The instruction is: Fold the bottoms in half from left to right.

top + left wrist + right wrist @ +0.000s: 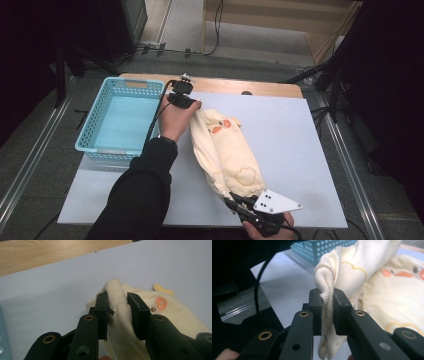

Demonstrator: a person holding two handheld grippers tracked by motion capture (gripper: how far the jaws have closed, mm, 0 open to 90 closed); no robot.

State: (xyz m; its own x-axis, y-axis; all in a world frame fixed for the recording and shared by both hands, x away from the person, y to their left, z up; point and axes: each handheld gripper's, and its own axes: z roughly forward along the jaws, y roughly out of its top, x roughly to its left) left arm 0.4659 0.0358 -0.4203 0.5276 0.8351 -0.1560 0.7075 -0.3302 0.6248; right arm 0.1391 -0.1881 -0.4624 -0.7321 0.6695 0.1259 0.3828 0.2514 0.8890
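Cream cotton baby garment (227, 150) stretches across the white table mat (300, 150). My left gripper (192, 106) clamps its far ribbed cuff; my right gripper (235, 202) pinches the near cuff. Light blue plastic basket (95, 131) sits left.

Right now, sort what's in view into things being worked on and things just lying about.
In use:
- cream garment, stretched between both grippers
- left gripper, clamped on one ribbed end
- right gripper, clamped on the other ribbed end

Lying about:
- blue basket
- white mat
- wooden table
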